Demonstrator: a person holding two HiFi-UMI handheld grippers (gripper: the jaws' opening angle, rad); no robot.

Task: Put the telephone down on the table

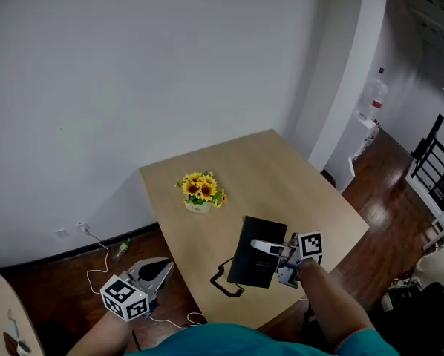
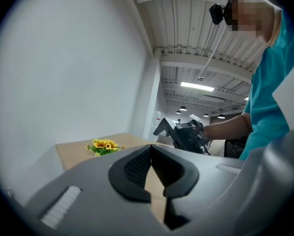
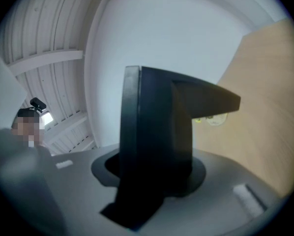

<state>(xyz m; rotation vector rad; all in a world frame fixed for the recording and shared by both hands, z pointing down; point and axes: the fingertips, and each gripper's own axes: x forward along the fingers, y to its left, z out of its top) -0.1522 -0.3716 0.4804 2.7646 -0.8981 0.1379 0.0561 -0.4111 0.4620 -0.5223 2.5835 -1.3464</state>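
Black flat-slab telephone (image 1: 256, 262), with a dark cord (image 1: 223, 285) looped under its near end, is pinched at one long edge by the right claw (image 1: 283, 262). The body is carried straight ahead of the jaws, long axis crosswise to them. It is held over the near part of the light wooden worktop (image 1: 281, 173); contact cannot be confirmed. Bare worktop is judged to lie directly beneath the claw, so only a short lowering is needed. The left claw (image 1: 162, 271) is pressed together, empty, well apart beyond the worktop edge. Sunflowers (image 1: 200, 190) sit far beyond the right claw.
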